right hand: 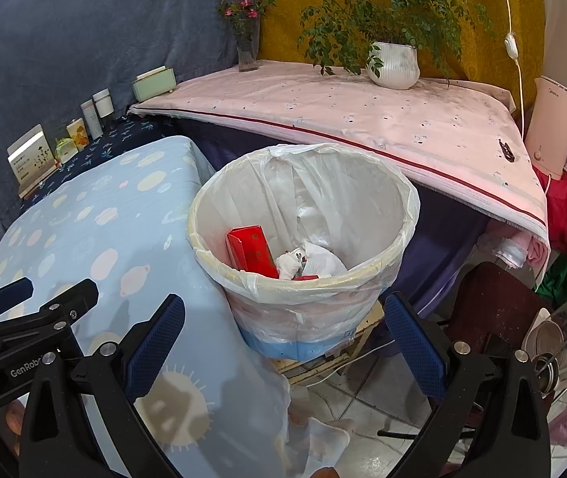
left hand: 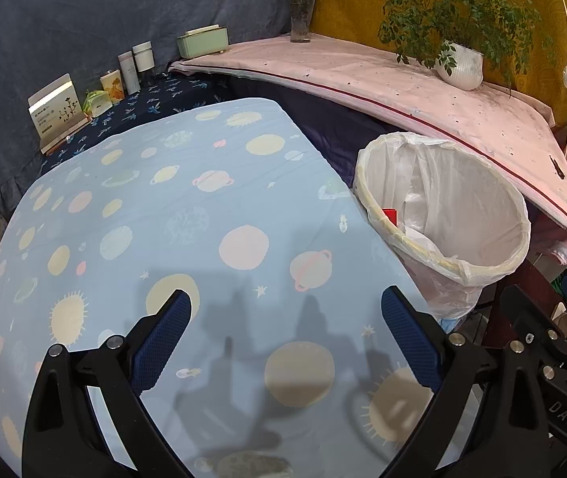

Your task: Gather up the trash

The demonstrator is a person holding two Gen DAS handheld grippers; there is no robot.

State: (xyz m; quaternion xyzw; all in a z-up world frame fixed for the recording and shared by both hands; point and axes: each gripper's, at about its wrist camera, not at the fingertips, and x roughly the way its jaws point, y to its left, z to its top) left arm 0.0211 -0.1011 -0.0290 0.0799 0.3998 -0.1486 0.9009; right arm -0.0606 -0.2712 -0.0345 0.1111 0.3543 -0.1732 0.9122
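- Bin (right hand: 303, 247) lined with a white bag, standing just off the right edge of the blue planet-print worktop (right hand: 96, 231), ahead and slightly left between the blue pads of the right claw (right hand: 283, 338).
- Right claw spread wide, nothing between its pads; hanging over the worktop's right edge and the tiled floor, near side of the bin.
- Left claw (left hand: 287, 334) likewise spread wide and holding nothing, over the worktop's near end, the bin off to its right and farther away.
- Nearer to the bin: the right claw, judging by how large the bin looms in its view.
- Already inside the bin: a red carton (right hand: 251, 251) leaning against the left wall, long axis running near to far, beside crumpled white paper (right hand: 311, 263).
- No loose trash visible on the worktop from either view; probably little left to collect.
- Readable writing: "GenRob…" on the left claw's body seen from the right wrist, "DAS" on the right claw's body seen from the left wrist; print on the far-left card (left hand: 58, 111) and on the white kettle (right hand: 558, 127) too small to read.
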